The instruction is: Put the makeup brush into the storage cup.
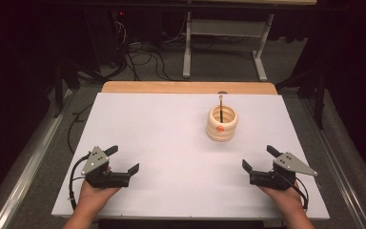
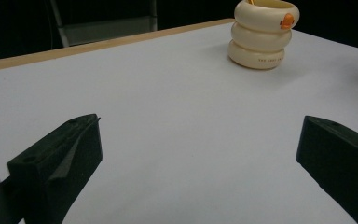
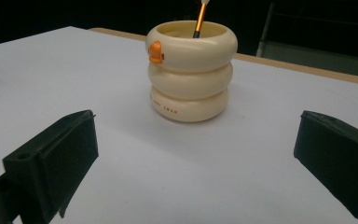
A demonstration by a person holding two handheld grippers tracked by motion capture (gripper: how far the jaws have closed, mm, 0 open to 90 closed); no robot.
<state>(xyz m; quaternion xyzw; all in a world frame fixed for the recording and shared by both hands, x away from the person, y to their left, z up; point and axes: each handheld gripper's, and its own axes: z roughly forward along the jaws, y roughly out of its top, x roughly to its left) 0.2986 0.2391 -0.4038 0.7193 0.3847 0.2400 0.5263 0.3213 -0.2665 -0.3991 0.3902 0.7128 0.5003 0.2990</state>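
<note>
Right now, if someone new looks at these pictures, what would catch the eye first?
The cream holder, shaped like three stacked rings with an orange beak, stands alone on the white table, toward its far right. A thin stick rises out of it. Near the front edge, the left gripper and the right gripper rest with jaws wide open, both apart from the holder.

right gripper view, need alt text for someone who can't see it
A cream holder shaped like three stacked rings, with a small orange beak, stands on a white table with a thin stick upright inside. The right gripper points at it, jaws wide apart and empty.
</note>
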